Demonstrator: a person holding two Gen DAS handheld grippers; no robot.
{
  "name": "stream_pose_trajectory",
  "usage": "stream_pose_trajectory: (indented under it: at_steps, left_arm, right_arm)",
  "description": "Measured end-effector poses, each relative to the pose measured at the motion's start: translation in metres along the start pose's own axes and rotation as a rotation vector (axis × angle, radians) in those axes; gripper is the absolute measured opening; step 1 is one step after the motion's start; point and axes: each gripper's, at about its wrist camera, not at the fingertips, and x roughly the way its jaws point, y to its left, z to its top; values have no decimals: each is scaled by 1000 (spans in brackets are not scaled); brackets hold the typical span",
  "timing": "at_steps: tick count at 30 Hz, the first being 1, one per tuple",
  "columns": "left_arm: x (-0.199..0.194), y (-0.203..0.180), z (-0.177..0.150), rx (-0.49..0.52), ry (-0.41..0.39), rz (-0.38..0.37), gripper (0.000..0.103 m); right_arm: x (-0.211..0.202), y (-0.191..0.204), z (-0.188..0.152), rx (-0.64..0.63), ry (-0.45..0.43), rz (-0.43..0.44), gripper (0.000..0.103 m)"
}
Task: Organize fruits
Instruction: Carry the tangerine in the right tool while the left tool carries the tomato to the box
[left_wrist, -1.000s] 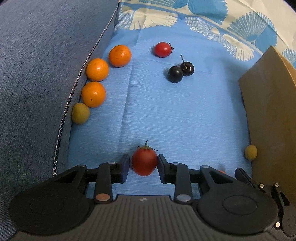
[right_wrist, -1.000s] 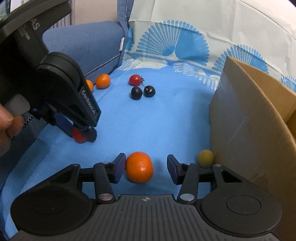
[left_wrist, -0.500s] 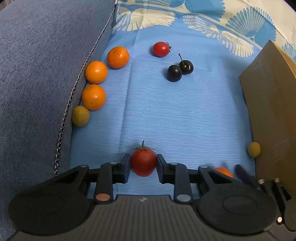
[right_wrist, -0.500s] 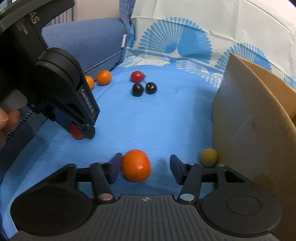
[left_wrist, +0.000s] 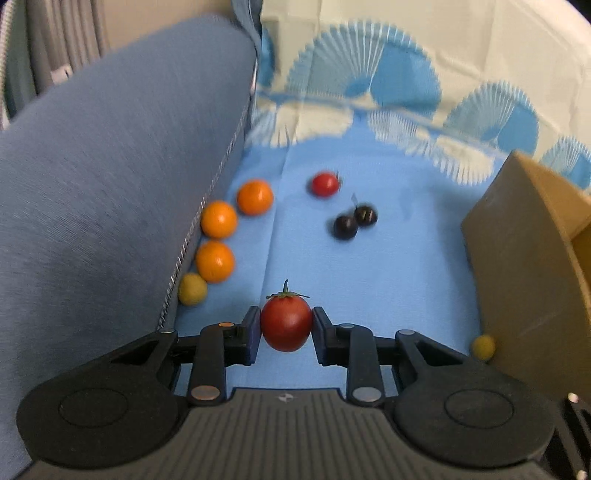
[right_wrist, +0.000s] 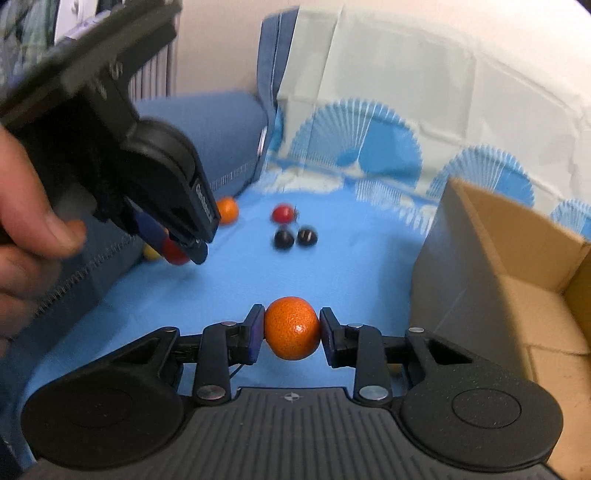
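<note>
In the left wrist view my left gripper (left_wrist: 284, 328) is shut on a red tomato (left_wrist: 286, 324) with a green stem, held above the blue cloth (left_wrist: 388, 280). My right gripper (right_wrist: 291, 330) has an orange (right_wrist: 291, 328) between its pads; the jaws are closing and both pads press on it. The right wrist view also shows the left gripper (right_wrist: 184, 247) with the tomato (right_wrist: 175, 254), higher up at the left. Three oranges (left_wrist: 218, 219) and a yellow-green fruit (left_wrist: 192, 289) line the sofa edge. A small tomato (left_wrist: 324, 184) and two dark cherries (left_wrist: 345, 228) lie farther back.
An open cardboard box (right_wrist: 498, 277) stands at the right, with a small yellow fruit (left_wrist: 483, 346) against its wall. A blue sofa cushion (left_wrist: 110, 192) rises at the left. A hand (right_wrist: 33, 236) holds the left gripper.
The right jaws closed onto the orange. Both grippers rose off the cloth with their fruit and tilted up, so more of the patterned backrest shows.
</note>
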Motion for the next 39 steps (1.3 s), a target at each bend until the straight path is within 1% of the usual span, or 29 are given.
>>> stream_pose_trajectory:
  at_steps: [2,6,8,14,20,26,31,33,35,39]
  left_arm:
    - [-14,-6,-1,10,-49,9,32]
    - [-39,-17,-4,18,-134,-20,32]
    - [-50,-22,-6,17,-163,-40,32]
    - [-70,-41,-18,59,-198,-70,32]
    - [-76,-64,-26,137,-239,-87,32]
    - [-75,-88,-29,220,-273,-103,32]
    - [-77,-101,-33,230,-283,-141,32]
    - [-80,-105,-35,236,-290,-154,32]
    - [-84,-107,-37,238,-299,-170,32]
    - [-89,-113,-38,247,-319,-190,32]
  right_arm:
    - [-18,-3,4,1,-48,-1,33]
    - [-51,-11,8,-2,-121,-8,33]
    - [-66,-17,10,1,-147,-12,33]
    - [-107,-43,10,43,-203,-28,33]
    - [-131,-74,12,64,-243,-67,33]
    - [-146,-116,21,139,-266,-124,33]
    - [-153,-145,27,179,-252,-165,33]
    - [-159,-160,35,200,-259,-196,33]
    - [-166,-177,46,240,-276,-198,33]
    - [-173,-205,57,210,-320,-237,33]
